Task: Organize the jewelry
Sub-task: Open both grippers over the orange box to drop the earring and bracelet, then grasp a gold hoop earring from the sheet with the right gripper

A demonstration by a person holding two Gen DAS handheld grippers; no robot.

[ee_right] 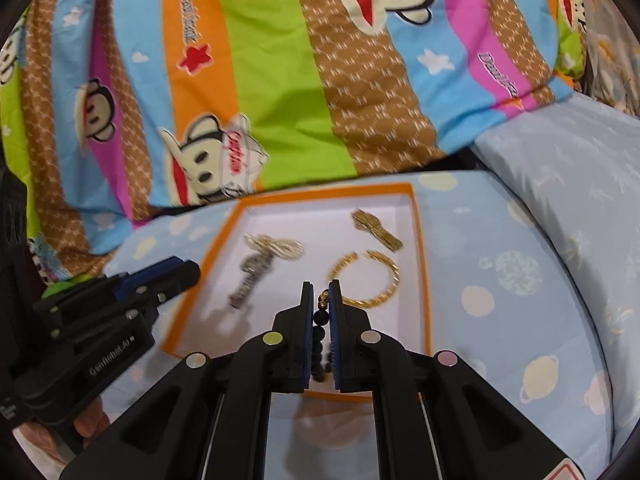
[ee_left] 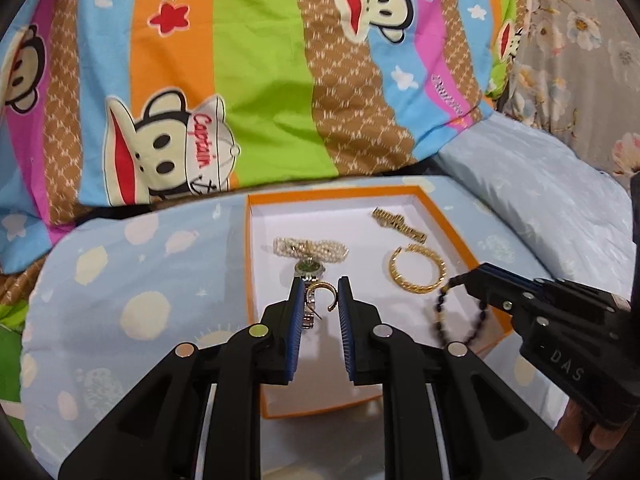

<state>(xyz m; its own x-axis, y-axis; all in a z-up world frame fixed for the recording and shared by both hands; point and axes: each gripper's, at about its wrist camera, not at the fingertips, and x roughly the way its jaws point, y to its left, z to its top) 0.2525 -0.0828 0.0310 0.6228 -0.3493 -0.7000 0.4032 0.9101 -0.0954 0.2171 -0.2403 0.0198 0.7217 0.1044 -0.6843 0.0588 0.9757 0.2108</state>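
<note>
1. While hovering over the left half of the orange box (ee_left: 250, 264), gripping tight with the left gripper (ee_left: 320, 280): pads pinched together on a gold hoop earring (ee_left: 335, 296), held up at the fingertips above the white floor.
2. Just beyond those fingertips, lying on the box floor along the left wall: a silver watch (ee_left: 309, 267), green dial up, its far end touching a pearl bracelet (ee_left: 332, 250).
3. Over to the right half of the box now: a gold bangle (ee_left: 416, 289) flat on the floor, and a gold clip (ee_left: 400, 226) behind it, near the far-right corner, clear of the bangle.
4. Coming in over the box's right edge, clamped shut with the right gripper (ee_right: 321, 286) on a dark bead bracelet (ee_right: 320, 317), the loop dangling free below the pads, above the rim.
5. Underneath it all, resting the box on pale blue bedding (ee_left: 140, 280), with a striped cartoon quilt (ee_left: 260, 100) bunched past the far edge.
</note>
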